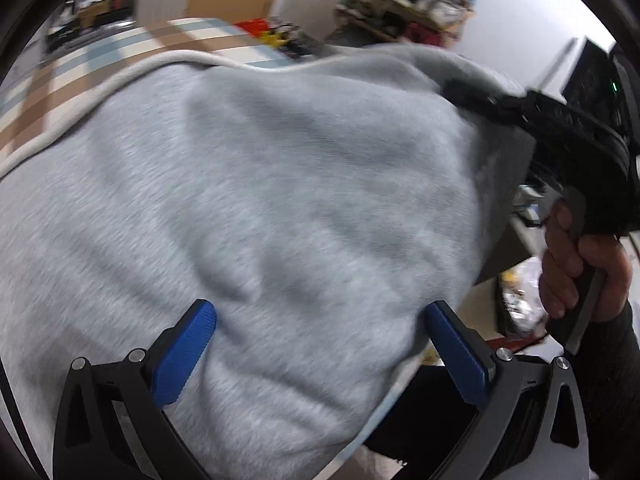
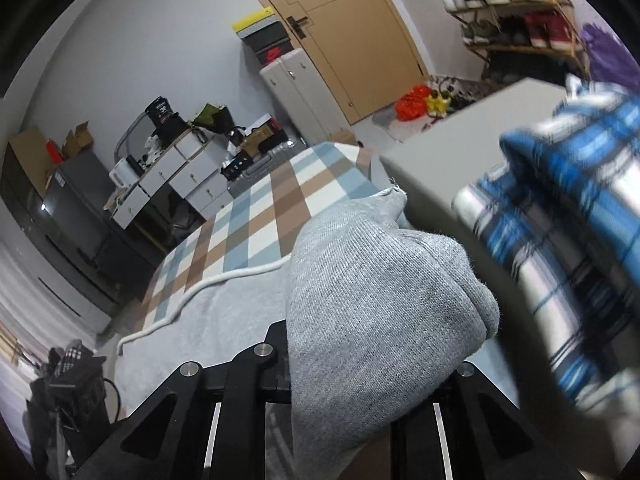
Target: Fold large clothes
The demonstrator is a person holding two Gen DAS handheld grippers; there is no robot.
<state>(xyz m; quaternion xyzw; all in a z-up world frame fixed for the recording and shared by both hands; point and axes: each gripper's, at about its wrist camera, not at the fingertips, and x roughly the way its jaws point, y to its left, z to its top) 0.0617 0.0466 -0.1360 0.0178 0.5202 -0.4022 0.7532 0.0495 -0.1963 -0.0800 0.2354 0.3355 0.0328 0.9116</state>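
On bed (image 2: 256, 208) | one grey garment (image 1: 260, 184) | one plaid shirt (image 2: 568, 240) | one drawstring (image 2: 208, 284)

Even indoor light, motion-blurred, fisheye-warped.

My left tool (image 1: 320, 344) hangs with its blue pads (image 1: 184, 356) spread wide over the grey sweatshirt (image 1: 256, 200), neither pad pinching the cloth. At upper right my right tool (image 1: 460, 88) has the sweatshirt's far edge between its jaws, my hand (image 1: 576, 264) around its handle. A checked bed cover (image 1: 100, 64) shows behind.
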